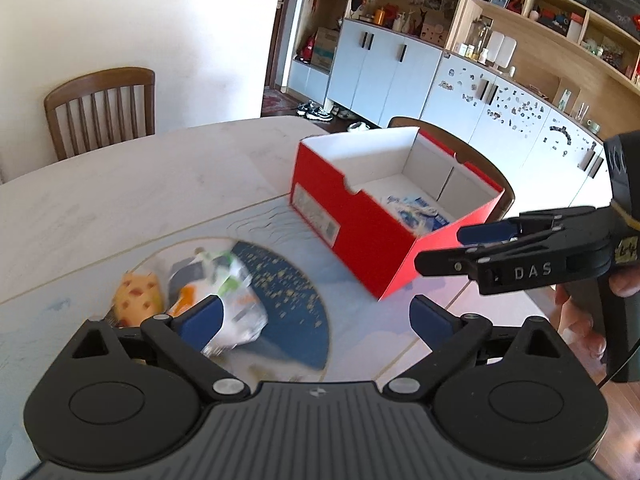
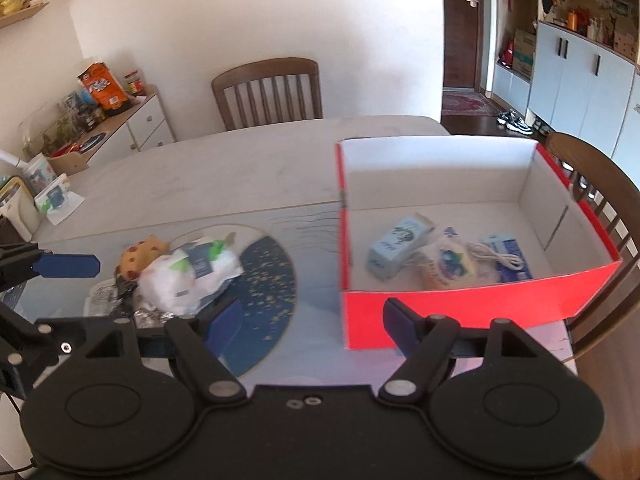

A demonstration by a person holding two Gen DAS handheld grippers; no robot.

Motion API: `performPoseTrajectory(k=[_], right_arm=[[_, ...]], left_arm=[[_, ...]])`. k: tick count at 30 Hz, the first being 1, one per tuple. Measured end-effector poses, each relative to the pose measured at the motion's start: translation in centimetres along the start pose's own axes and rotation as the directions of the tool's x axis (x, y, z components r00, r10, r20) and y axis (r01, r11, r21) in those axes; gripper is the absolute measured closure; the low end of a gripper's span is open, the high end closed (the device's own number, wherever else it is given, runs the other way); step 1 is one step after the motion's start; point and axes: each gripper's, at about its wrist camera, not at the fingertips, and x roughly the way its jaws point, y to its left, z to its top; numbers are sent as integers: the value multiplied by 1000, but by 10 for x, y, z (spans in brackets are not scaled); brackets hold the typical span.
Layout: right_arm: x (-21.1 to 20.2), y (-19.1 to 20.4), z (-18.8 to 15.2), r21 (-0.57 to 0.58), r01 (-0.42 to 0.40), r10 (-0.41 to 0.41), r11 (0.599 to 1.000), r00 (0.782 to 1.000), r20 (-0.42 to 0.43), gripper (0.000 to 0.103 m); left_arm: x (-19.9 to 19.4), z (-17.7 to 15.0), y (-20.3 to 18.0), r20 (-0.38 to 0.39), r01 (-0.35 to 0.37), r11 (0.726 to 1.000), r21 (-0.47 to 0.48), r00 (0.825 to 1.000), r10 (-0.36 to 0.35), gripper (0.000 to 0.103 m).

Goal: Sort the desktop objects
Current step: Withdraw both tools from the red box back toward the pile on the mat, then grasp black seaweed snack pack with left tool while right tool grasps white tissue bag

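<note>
I see the red cardboard box [image 2: 460, 304], white inside, holding a pale blue carton [image 2: 396, 250], a round pouch [image 2: 450, 266] and a corded blue packet [image 2: 508, 260]. A crinkly white bag [image 2: 188, 276] and yellow spotted toy [image 2: 142, 256] lie on the mat [image 2: 268, 276]. My left gripper [image 1: 316, 320] and right gripper [image 2: 316, 322] are both spread, empty.
</note>
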Motion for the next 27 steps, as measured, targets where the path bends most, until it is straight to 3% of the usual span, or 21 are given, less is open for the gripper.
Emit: performPoseTrajectory(k=[15,27], right_arm=[[18,71,4,-56,-28,29,998,1000,6,25],[57,104,28,-64,-40,39,997,999,-18,24]], left_arm=[[-25,-45,58,2,-62,997,-43,998,62,3],[-13,-71,93,-18,-116,992,-54,993,115,3]])
